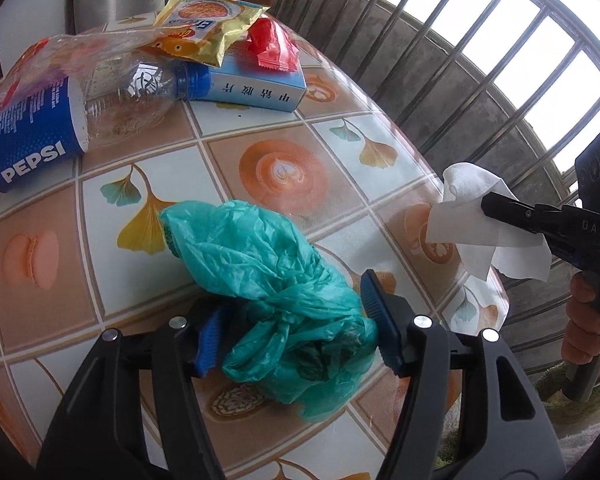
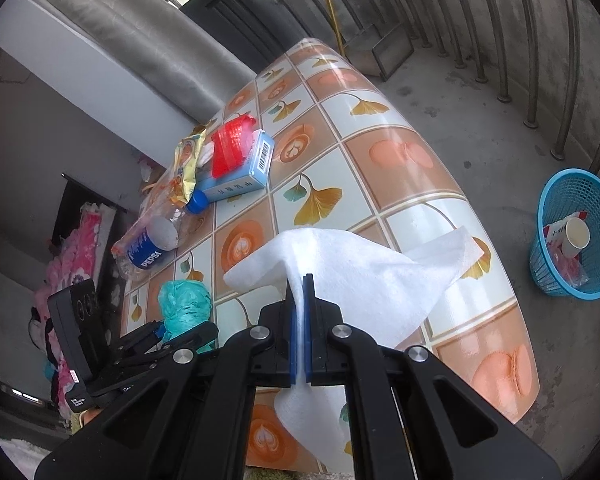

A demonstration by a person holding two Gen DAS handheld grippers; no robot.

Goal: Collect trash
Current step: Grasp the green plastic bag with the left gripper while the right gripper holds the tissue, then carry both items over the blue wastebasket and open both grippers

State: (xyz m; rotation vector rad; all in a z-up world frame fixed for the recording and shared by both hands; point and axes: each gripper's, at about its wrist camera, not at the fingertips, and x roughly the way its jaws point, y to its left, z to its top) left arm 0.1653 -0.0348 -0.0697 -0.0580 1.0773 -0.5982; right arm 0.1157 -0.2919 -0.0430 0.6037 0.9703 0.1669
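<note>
Straddling a green bag [image 1: 268, 276] on the table [image 1: 260, 128], the left gripper [image 1: 296, 332] stands open. From the right gripper [image 2: 299, 320], clamped on a tissue [image 2: 352, 272], a basket [image 2: 580, 236] waits on the floor, right.

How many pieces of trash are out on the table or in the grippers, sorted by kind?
Plastic bottles: 1, the clear Pepsi bottle
Cardboard boxes: 1, the blue-and-white box
Snack wrappers: 2, the yellow wrapper and the red wrapper
Plastic bags: 1, the crumpled teal bag
Tissues: 1, the white paper tissue
Total: 6
</note>
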